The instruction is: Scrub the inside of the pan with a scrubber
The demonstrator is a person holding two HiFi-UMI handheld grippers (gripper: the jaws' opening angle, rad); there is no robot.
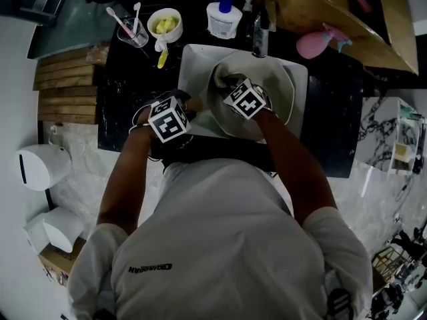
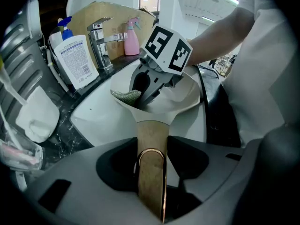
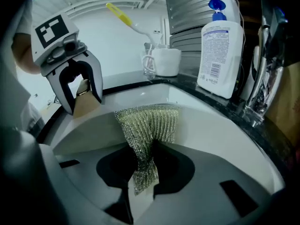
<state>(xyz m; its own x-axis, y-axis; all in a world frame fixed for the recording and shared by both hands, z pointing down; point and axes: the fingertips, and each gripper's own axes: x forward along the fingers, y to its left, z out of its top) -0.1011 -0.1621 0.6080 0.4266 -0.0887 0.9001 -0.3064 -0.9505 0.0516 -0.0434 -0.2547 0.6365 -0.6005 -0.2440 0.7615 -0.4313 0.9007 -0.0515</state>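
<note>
The tan handle of the cream round pan was clamped in the left gripper, its long axis running straight ahead of the jaws. The gold mesh scrubber was pinched in the right gripper and pressed just ahead against the pan's inner wall. Open bowl was seen to either side, with the white sink beyond.
</note>
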